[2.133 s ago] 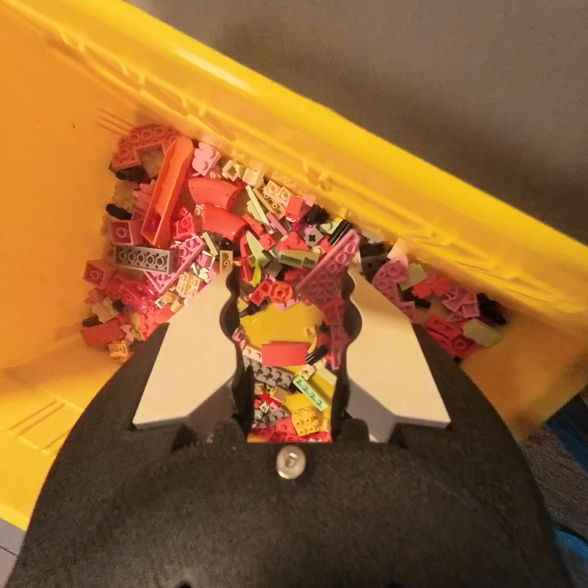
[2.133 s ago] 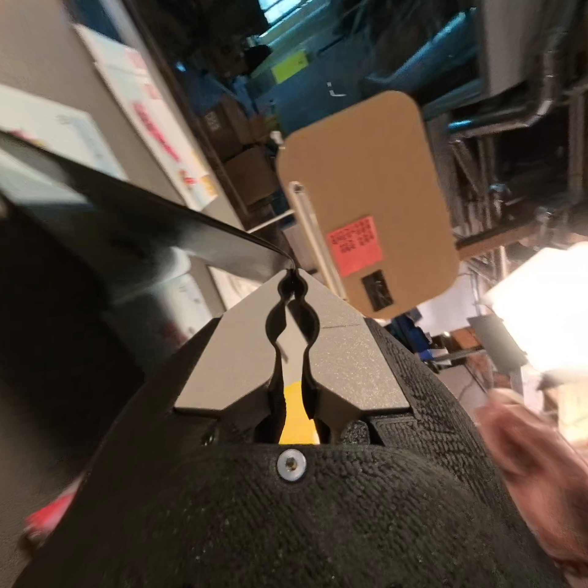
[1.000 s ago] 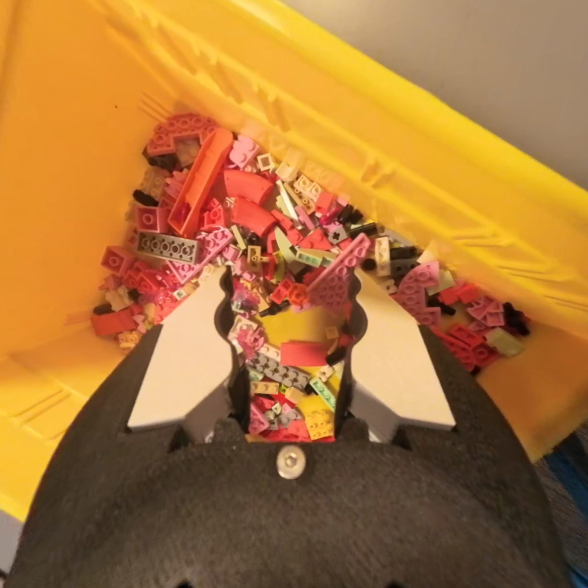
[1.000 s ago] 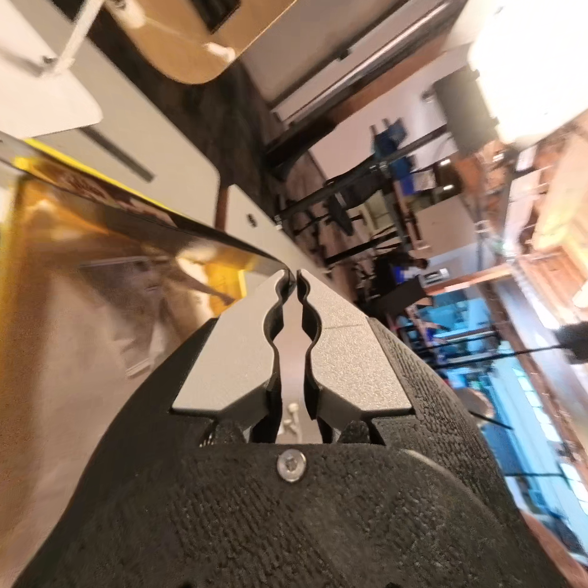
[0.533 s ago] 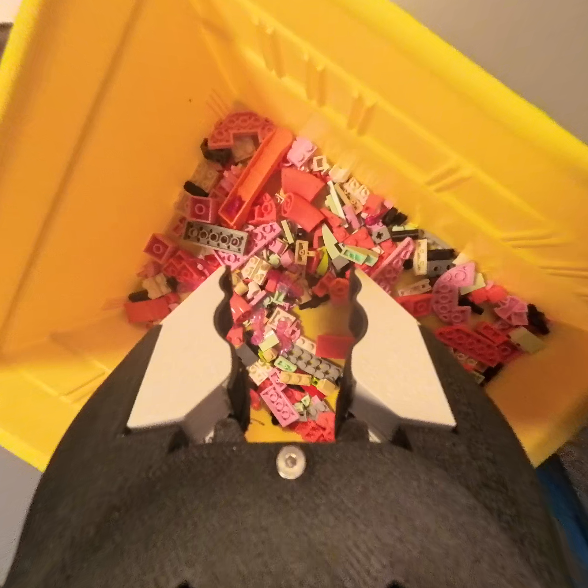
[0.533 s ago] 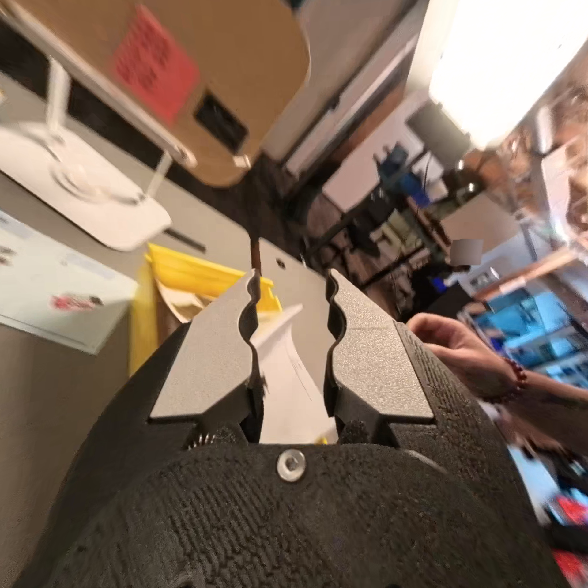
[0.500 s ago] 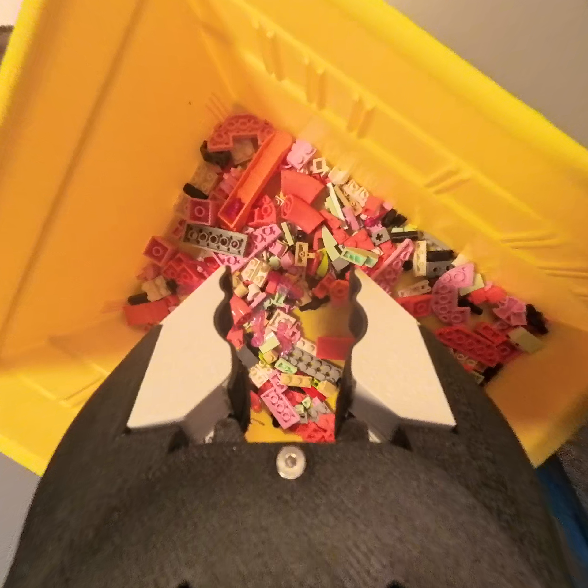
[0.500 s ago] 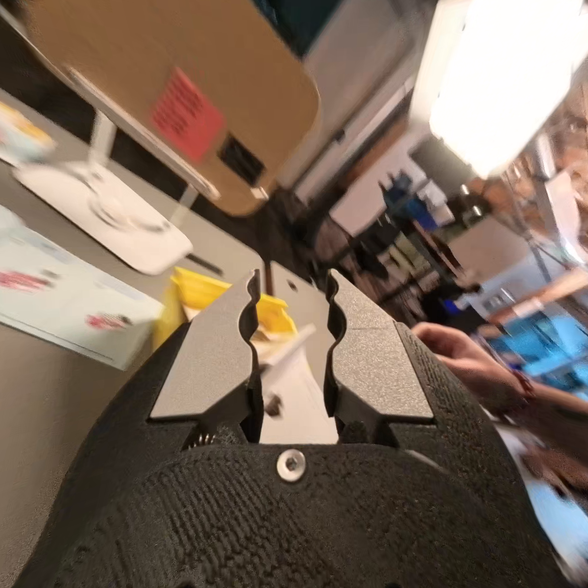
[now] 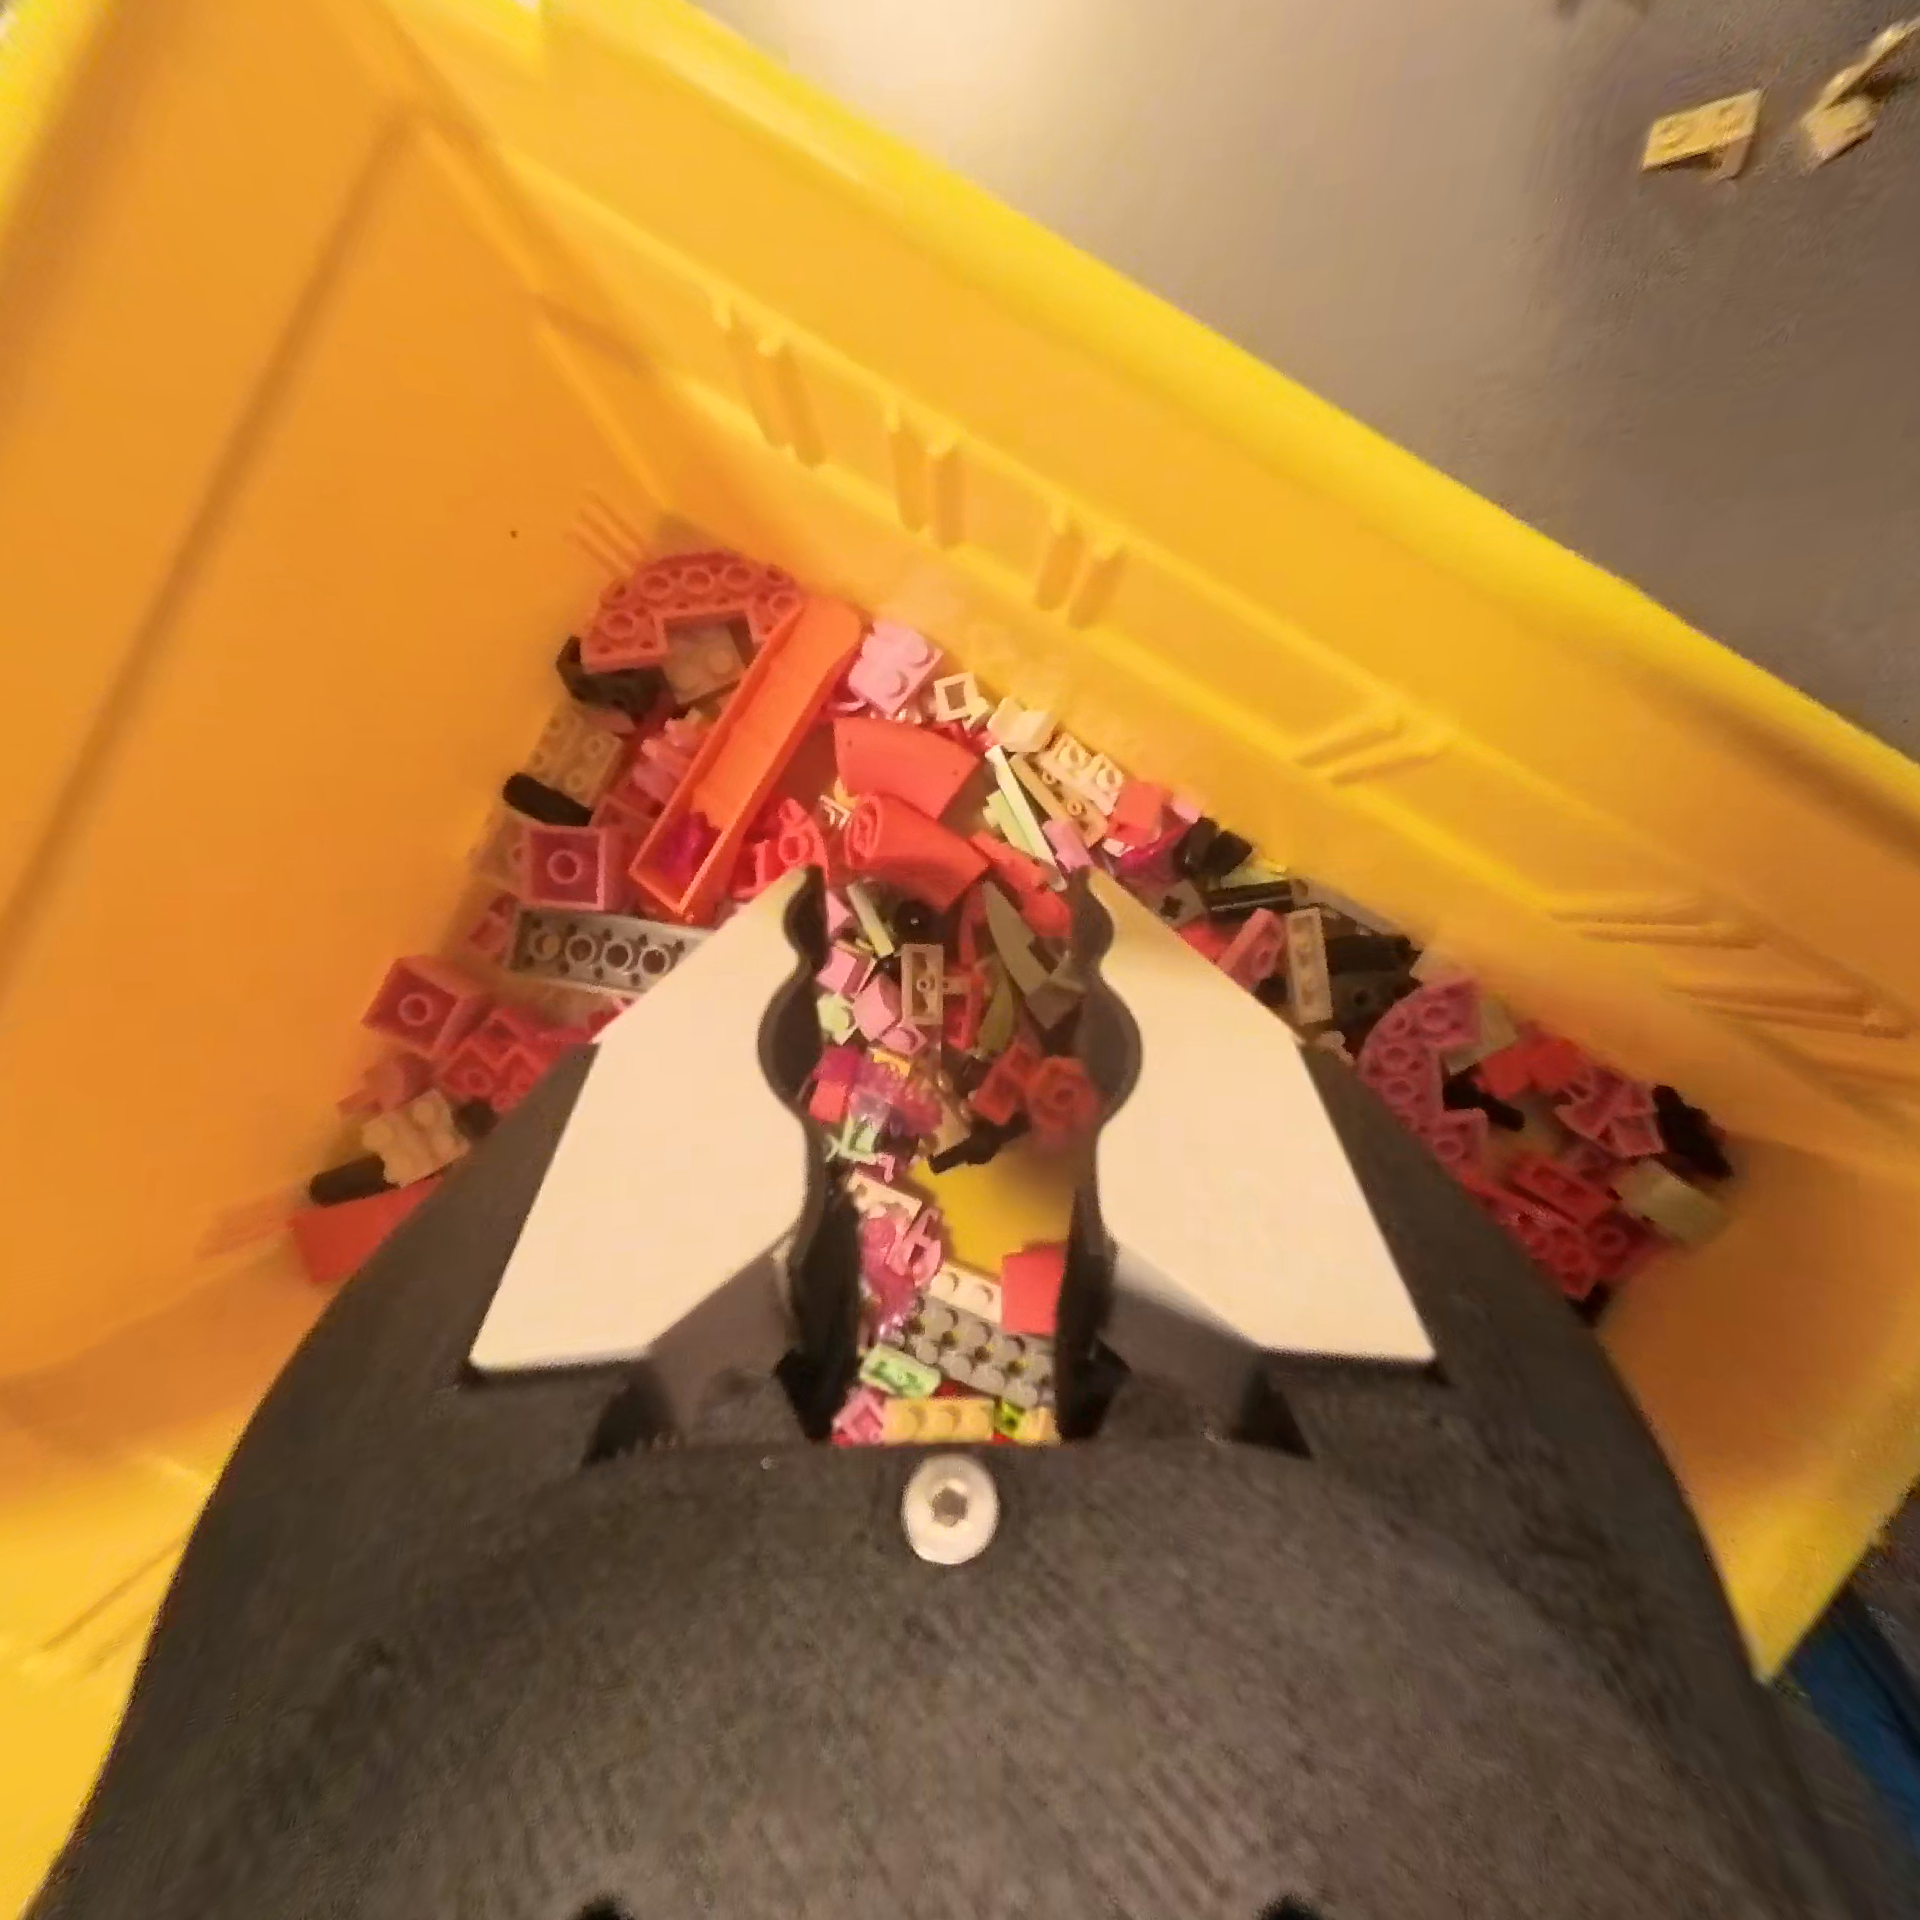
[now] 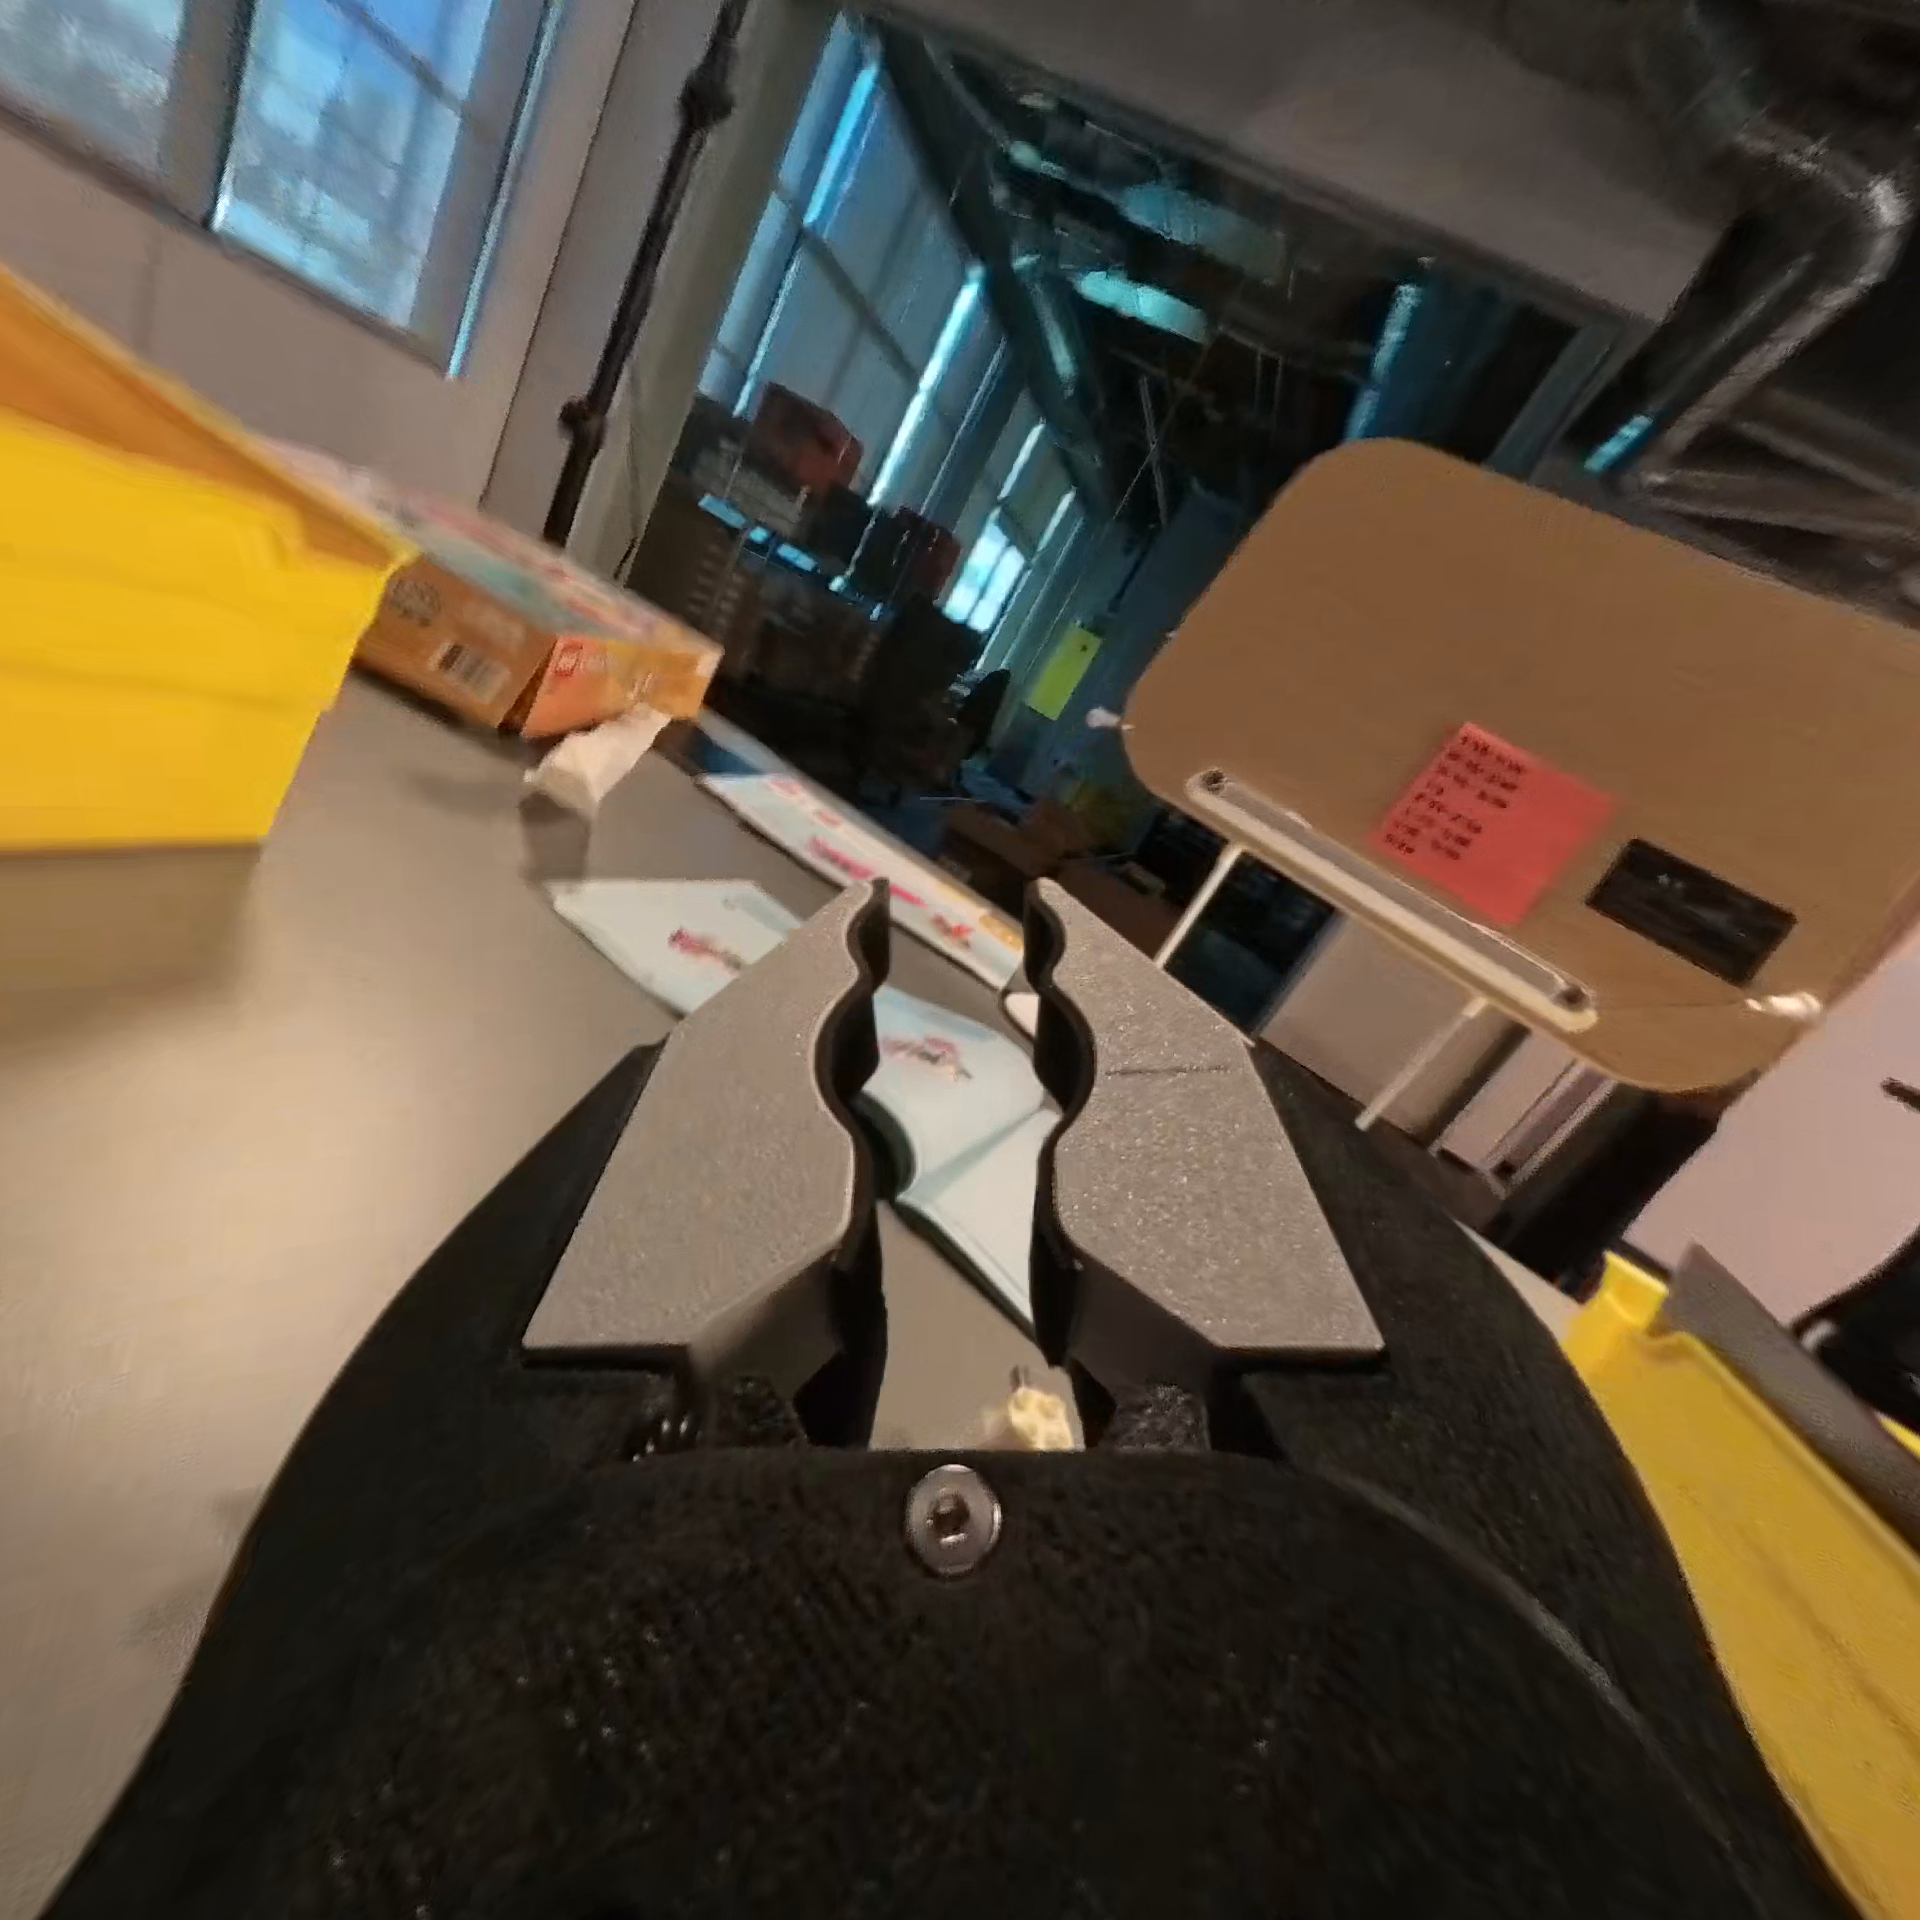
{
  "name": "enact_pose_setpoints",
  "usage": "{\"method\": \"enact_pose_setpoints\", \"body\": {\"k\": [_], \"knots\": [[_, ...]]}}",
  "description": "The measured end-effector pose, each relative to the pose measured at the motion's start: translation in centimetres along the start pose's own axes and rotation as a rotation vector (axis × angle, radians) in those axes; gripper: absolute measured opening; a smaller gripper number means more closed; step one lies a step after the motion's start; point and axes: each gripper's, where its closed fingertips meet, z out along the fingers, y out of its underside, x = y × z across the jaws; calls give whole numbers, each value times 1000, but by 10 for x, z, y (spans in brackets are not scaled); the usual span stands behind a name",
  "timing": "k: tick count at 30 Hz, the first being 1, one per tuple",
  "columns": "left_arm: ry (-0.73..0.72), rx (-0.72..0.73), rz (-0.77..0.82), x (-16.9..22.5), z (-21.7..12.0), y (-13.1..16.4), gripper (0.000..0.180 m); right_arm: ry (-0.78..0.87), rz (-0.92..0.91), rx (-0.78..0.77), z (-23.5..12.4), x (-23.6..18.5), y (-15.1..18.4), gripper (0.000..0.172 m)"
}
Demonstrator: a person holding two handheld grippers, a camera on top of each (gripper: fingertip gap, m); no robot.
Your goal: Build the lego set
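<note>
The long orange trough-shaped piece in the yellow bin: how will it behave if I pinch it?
The orange trough piece looks like rigid plastic, so probably stiff and light. Its smooth walls may slip. It rests on loose bricks, so lifting it likely shifts neighbours.

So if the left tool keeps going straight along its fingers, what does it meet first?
Most likely the heap of small bricks in the yellow bin; the open left tool points into it, near a curved red piece. Depth is unclear.

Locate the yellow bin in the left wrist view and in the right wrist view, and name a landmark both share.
Left wrist view: the yellow bin fills most of the picture, bricks piled inside.
Right wrist view: a yellow bin at the left edge; whether it is the same one, I cannot tell.
Shared landmark: the grey table.
</note>
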Motion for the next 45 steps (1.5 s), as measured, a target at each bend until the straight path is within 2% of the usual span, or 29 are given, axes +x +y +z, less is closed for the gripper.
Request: {"method": "enact_pose_setpoints", "body": {"k": [4,10,11,12,19,26,34,35,37,39,42,45], "knots": [[-5,-38,34,0,8,3,43,-61,-32,20,1,-14,-3,25],[-19,-56,58,-2,11,2,40,-63,-46,10,3,-16,-1,27],[-29,-55,60,-3,10,2,25,-60,-40,10,3,-15,0,27],[-38,-55,63,-3,9,2,21,-57,-34,9,3,-14,0,27],[-99,-57,41,-3,-1,6,19,-36,-9,-15,4,-9,5,26],[-185,-36,-37,-13,-27,6,18,-7,6,-39,4,-3,10,25],[-193,-134,-121,-27,-38,38,18,16,35,-30,3,3,10,24],[-176,-154,-131,-26,-36,43,19,17,40,-24,3,4,9,25],[-150,-182,-158,-27,-33,50,39,18,53,-19,2,5,8,25],[-141,-164,-166,-31,-33,47,50,15,65,-10,2,6,7,25],[-138,-82,-163,-40,-32,27,50,7,74,4,1,5,5,25],[-40,5,-129,-37,-22,3,50,2,76,9,1,5,5,25]]}}
